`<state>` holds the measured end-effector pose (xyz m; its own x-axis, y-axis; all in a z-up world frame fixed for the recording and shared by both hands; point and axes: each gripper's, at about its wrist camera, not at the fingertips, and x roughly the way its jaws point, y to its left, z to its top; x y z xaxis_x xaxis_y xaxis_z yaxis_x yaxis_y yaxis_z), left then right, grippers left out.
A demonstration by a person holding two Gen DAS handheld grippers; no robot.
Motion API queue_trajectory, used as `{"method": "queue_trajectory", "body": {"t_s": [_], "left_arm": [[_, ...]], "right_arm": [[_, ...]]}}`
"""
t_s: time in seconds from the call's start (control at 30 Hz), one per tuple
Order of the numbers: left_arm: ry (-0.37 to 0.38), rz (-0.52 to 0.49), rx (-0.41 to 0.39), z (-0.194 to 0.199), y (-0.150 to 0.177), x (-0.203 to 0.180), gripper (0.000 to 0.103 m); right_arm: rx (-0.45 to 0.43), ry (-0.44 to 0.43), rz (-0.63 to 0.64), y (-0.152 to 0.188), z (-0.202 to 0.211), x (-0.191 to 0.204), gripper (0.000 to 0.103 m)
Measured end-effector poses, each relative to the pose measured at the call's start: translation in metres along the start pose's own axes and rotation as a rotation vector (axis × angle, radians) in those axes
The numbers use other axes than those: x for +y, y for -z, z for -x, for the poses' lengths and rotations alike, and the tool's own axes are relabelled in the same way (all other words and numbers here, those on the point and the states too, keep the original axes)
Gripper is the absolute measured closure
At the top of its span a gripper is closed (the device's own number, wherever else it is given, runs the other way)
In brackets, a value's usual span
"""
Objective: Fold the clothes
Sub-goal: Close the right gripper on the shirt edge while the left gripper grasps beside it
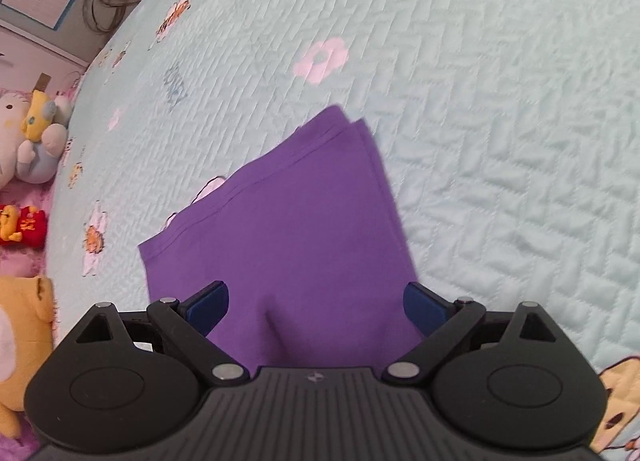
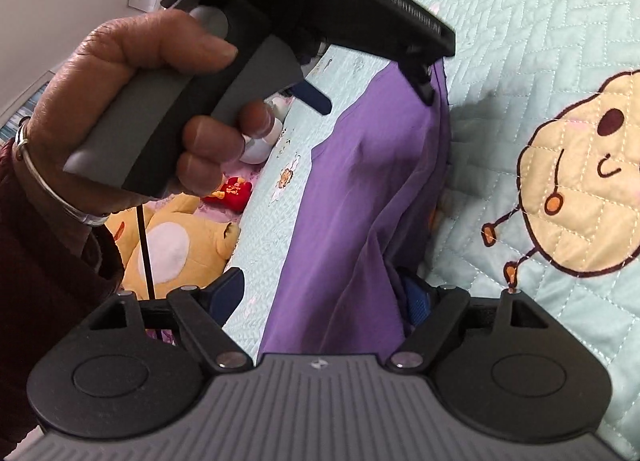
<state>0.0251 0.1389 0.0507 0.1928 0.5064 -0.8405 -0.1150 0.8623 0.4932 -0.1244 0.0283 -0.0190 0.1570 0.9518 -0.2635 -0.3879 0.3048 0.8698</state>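
Purple garment (image 1: 288,229) lies folded on the bed's quilt (image 1: 480,101), reaching between both claws' spread fingers.

Left claw (image 1: 316,307) stands apart above it, unclamped; right claw (image 2: 324,295) is apart too, its right finger half buried in folds. Plush toys (image 2: 180,245) sit beside the bed. The garment's near edge is hidden.

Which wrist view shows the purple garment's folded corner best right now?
The left wrist view: the purple garment lies flat, its layered corner clear on the quilt. The right wrist view shows only its rumpled length.
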Motion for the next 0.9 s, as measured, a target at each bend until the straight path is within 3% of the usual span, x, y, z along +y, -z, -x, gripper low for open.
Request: {"method": "queue_trajectory", "body": {"t_s": [0.1, 0.17, 0.2, 0.27, 0.4, 0.47, 0.57, 0.73, 0.8, 0.9], "left_arm": [[0.041, 0.025, 0.008, -0.008, -0.004, 0.003, 0.006], [0.146, 0.111, -0.003, -0.009, -0.003, 0.019, 0.016], [0.228, 0.19, -0.026, -0.006, 0.001, 0.036, 0.024], [0.345, 0.371, -0.094, 0.001, 0.017, 0.077, 0.024], [0.373, 0.753, -0.222, -0.012, 0.078, 0.181, 0.022], [0.393, 0.873, -0.158, -0.042, 0.106, 0.221, 0.022], [0.476, 1.013, -0.1, -0.084, 0.137, 0.256, 0.022], [0.628, 1.101, -0.091, -0.138, 0.149, 0.28, 0.021], [0.691, 1.094, -0.126, -0.149, 0.145, 0.284, 0.001], [0.757, 1.039, -0.186, -0.157, 0.132, 0.289, 0.0]], "right_arm": [[0.004, -0.019, -0.022, -0.002, 0.002, -0.003, 0.022], [0.009, -0.034, -0.042, -0.004, 0.004, -0.006, 0.022], [0.011, -0.042, -0.053, -0.005, 0.005, -0.007, 0.022], [0.008, -0.066, -0.115, -0.013, 0.014, -0.016, 0.022], [-0.131, -0.042, -0.2, -0.043, 0.045, -0.038, 0.021], [-0.171, -0.022, -0.219, -0.062, 0.048, -0.049, 0.021], [-0.126, -0.018, -0.207, -0.095, 0.02, -0.062, 0.021], [-0.023, -0.014, -0.17, -0.148, -0.031, -0.07, 0.022], [0.02, -0.001, -0.157, -0.166, -0.044, -0.072, 0.023], [0.077, 0.003, -0.104, -0.18, -0.061, -0.066, 0.023]]}}
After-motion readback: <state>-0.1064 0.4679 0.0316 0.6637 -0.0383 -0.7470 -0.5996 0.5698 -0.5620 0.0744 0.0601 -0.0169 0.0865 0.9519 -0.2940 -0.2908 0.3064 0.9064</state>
